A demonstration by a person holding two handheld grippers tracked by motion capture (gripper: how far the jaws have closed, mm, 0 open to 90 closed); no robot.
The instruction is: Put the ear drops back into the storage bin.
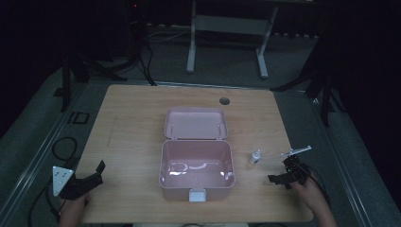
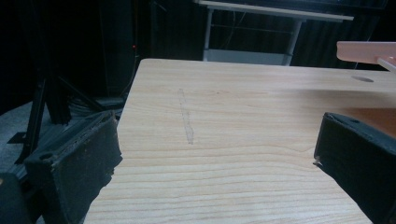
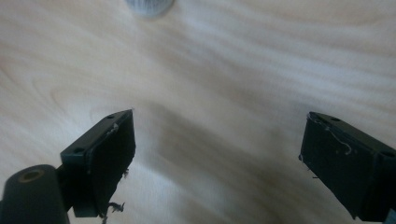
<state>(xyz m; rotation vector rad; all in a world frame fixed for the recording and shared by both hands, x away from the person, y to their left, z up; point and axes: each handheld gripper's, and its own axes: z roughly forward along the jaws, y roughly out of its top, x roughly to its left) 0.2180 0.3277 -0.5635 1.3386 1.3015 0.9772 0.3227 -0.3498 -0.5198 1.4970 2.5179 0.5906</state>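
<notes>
An open pink box stands in the middle of the wooden table, its lid folded back behind it. To the right of the box stands a small white bottle. My left gripper rests near the table's front left corner, open, with bare wood between its jaws. The lid's edge shows at the top right of the left gripper view. My right gripper hangs over the front right of the table, open and empty. The bottle lies blurred ahead of it.
A round cable hole is cut in the table's far side, seen too as a hole in the left gripper view. A white frame and dark stands rise beyond the table. Cables lie on the floor at the left.
</notes>
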